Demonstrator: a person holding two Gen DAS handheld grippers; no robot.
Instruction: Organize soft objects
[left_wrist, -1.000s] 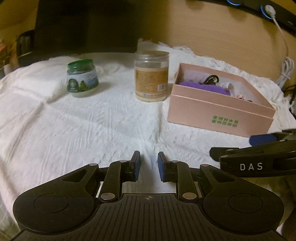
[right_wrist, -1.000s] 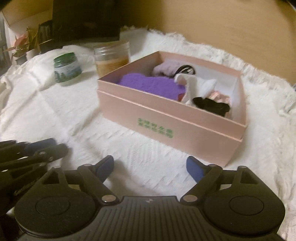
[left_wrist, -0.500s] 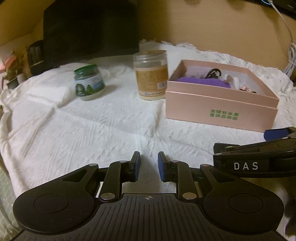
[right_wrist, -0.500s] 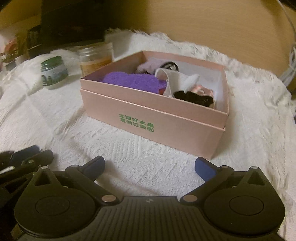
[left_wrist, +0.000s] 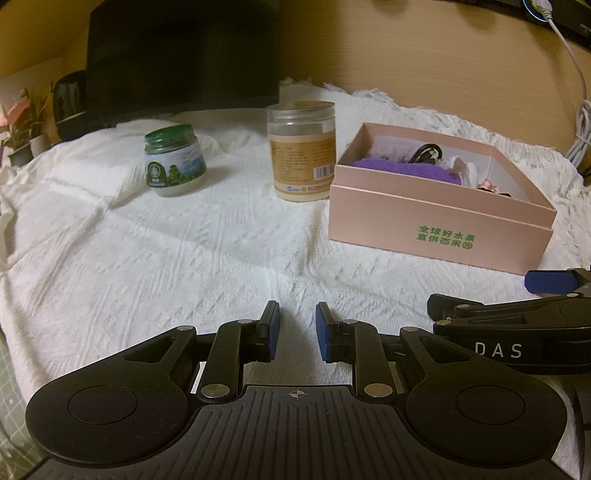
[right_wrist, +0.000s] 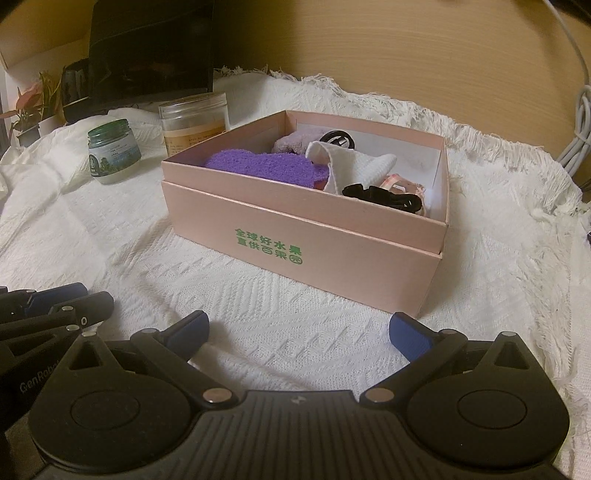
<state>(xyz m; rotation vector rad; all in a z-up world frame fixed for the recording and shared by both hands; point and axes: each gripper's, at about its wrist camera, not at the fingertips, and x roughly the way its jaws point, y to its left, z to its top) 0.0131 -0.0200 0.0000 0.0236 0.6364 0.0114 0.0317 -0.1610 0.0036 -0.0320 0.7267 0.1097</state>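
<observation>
left gripper (left_wrist: 297, 332): jaws slightly apart, empty | right gripper (right_wrist: 299, 330): jaws wide apart, empty | pink box (right_wrist: 295, 236): holds purple cloth (right_wrist: 264, 168)

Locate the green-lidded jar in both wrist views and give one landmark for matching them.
Left wrist view: green-lidded jar sits upper left of centre, on the white cloth, left of the tall clear jar.
Right wrist view: green-lidded jar sits far left, upper part, left of the same tall jar.
Shared landmark: the pink box with green lettering.
</observation>
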